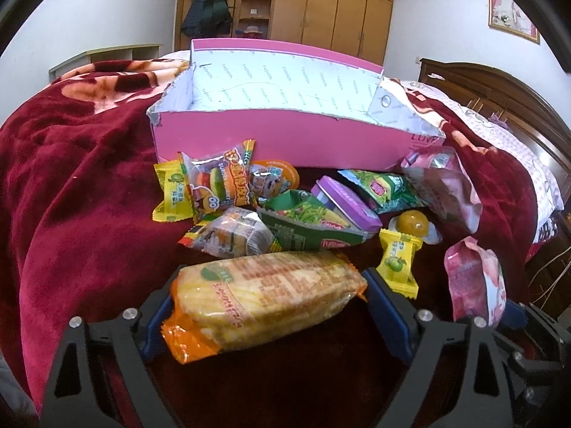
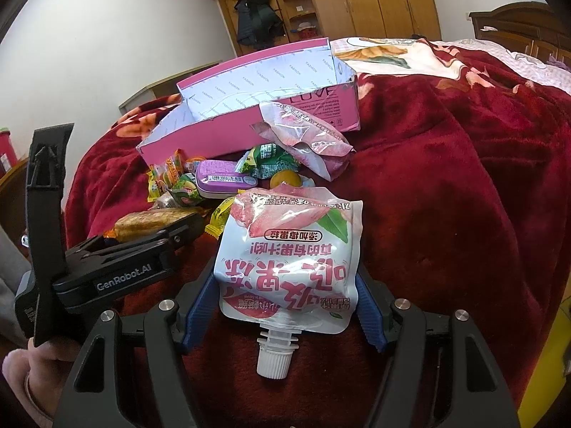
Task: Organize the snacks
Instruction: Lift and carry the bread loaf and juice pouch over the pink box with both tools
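A pink box [image 1: 282, 139] with a white lining stands open on the red blanket; it also shows in the right wrist view [image 2: 228, 135]. A pile of snacks lies in front of it. My left gripper [image 1: 264, 306] is shut on an orange pack of crackers [image 1: 264, 296], its blue pads pressing both ends. My right gripper [image 2: 285, 285] is shut on a pink and white jelly pouch [image 2: 289, 260] with a white spout toward the camera. The pouch also shows in the left wrist view [image 1: 476, 278]. The left gripper's body shows in the right wrist view [image 2: 117, 267].
The pile holds a burger gummy bag [image 1: 214, 185], a purple tin [image 1: 346, 203], green bags [image 1: 382, 189], yellow candies [image 1: 398, 260], a jelly cup [image 1: 412, 224] and a second pink pouch [image 2: 307, 139]. A wooden headboard [image 1: 499, 92] stands at the right and wardrobes [image 1: 339, 7] behind.
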